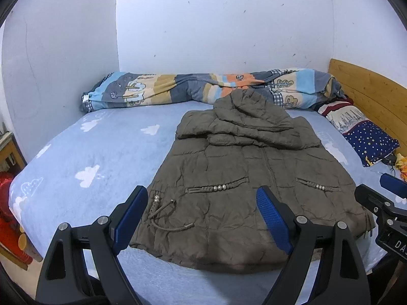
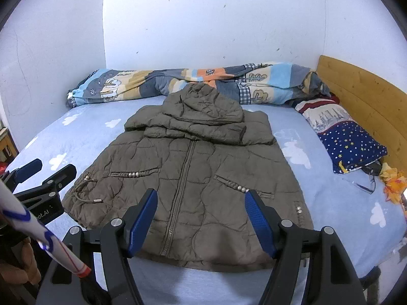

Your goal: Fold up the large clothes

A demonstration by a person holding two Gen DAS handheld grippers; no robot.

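An olive-brown padded hooded jacket point(image 1: 241, 178) point(image 2: 193, 167) lies flat on the blue bed sheet point(image 1: 84, 157) point(image 2: 343, 203). It is front up and zipped, with the hood at the far end and the hem nearest me. My left gripper point(image 1: 202, 190) hangs open above the jacket's left hem corner, by the drawcord, with nothing between its blue pads. My right gripper point(image 2: 201, 193) stands open over the hem near the zipper, also holding nothing. Each gripper shows at the edge of the other's view: the right gripper point(image 1: 379, 190) and the left gripper point(image 2: 48, 172).
A rolled striped quilt point(image 1: 203, 89) lies along the far wall. A star-patterned pillow point(image 2: 351, 142) rests against the wooden headboard point(image 2: 361, 94) on the right. Red items point(image 1: 7, 223) sit beside the bed's left edge. A white sleeve point(image 2: 38, 233) crosses the lower left of the right wrist view.
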